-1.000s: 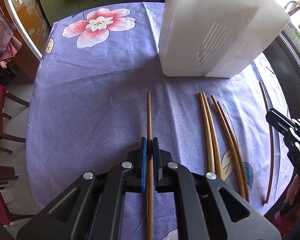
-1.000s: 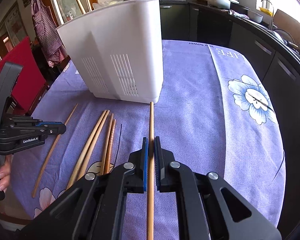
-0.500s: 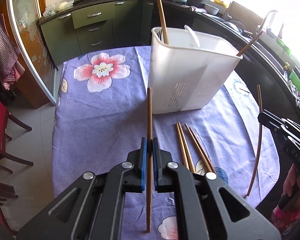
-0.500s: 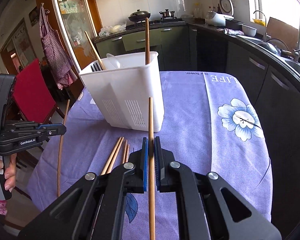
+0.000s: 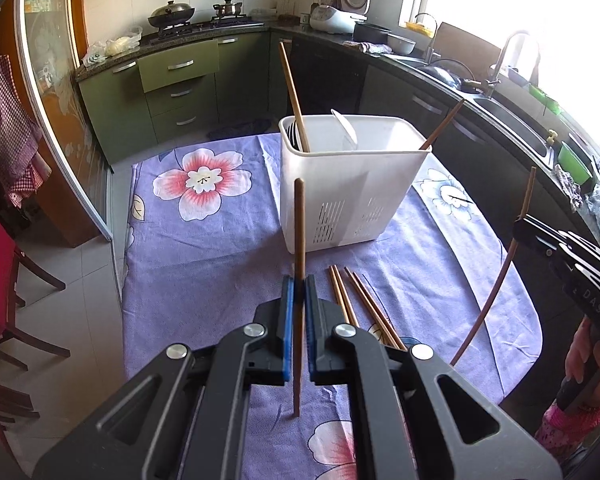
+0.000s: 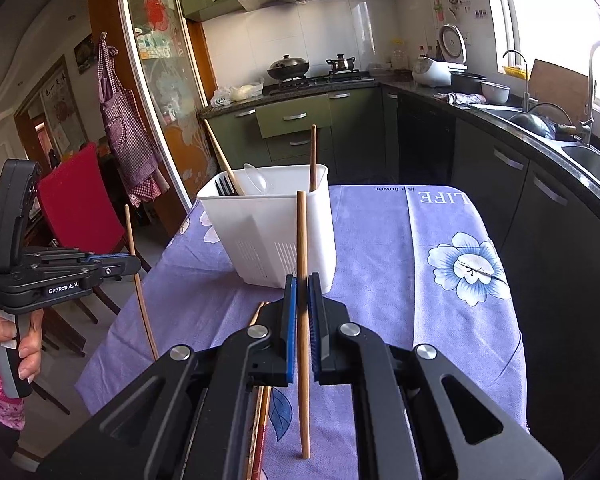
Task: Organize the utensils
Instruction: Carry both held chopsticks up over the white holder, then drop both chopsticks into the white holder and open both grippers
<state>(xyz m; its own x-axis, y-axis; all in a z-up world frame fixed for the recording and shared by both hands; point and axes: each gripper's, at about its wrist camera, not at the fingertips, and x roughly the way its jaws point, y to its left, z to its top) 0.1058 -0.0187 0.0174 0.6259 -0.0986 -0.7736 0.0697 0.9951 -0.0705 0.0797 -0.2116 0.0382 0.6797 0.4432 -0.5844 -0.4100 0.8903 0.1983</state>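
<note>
Left wrist view: the left gripper is clamped on one wooden chopstick, which passes between its blue pads and stands nearly upright above a table covered with a purple flowered tablecloth. Past the chopstick's tip, near the far edge of the table, sits a white plastic utensil holder with slotted sides. Two more chopsticks lean out of it, one at its left end and one at its right corner, and a white spoon and some dark utensils stand inside. Four loose chopsticks lie flat on the cloth between the holder and the near edge, just right of the gripper. At the right side of this view, the right gripper holds a second chopstick off the table, beyond the table's right edge; a hand grips its handle.

Right wrist view: the right gripper is likewise closed on its chopstick, with the stick upright between the pads and the holder directly behind it on the table. The left gripper shows at the left, beyond the table's left edge, pinching its chopstick, with a hand wrapped round the grey handle. The loose chopsticks are partly hidden under the right gripper's body.
</note>
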